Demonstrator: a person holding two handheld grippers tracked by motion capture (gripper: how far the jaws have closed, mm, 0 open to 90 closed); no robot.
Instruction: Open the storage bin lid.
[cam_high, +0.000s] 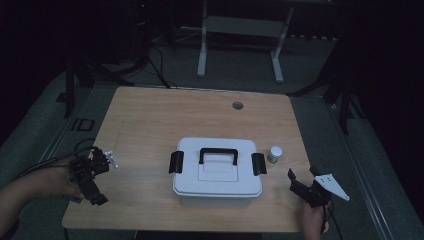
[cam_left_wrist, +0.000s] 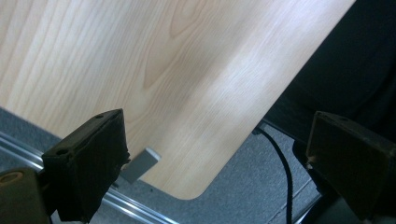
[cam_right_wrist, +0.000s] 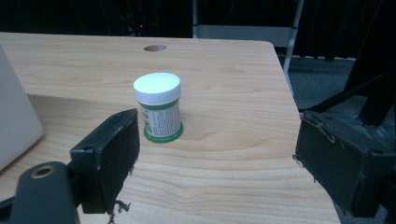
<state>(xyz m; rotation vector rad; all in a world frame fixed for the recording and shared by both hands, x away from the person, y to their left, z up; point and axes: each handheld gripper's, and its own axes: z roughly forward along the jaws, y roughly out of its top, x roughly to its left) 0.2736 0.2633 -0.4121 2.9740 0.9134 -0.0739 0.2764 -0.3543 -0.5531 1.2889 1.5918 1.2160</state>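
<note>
Right gripper view: your right gripper (cam_right_wrist: 217, 163) gapes wide and empty, with the jar (cam_right_wrist: 159, 107) ahead of the jaws, nearer the left one, untouched. It stands upright on the wooden table (cam_right_wrist: 233, 84) beside the box (cam_high: 217, 172): round, white-capped, green-labelled. Your left gripper (cam_left_wrist: 219, 163) also gapes empty, over the table's corner.

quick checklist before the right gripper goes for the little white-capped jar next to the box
1. Right gripper open wide enough for the jar: ok.
2. Jar upright, cap on: ok.
3. Jar ahead of the jaws, slightly off toward one jaw: ok.
4. Gap between jar and white box: ok, they stand apart.
5. Left gripper open and away at the table's far side: ok.
6. Jar weight or contents: cannot tell.
</note>
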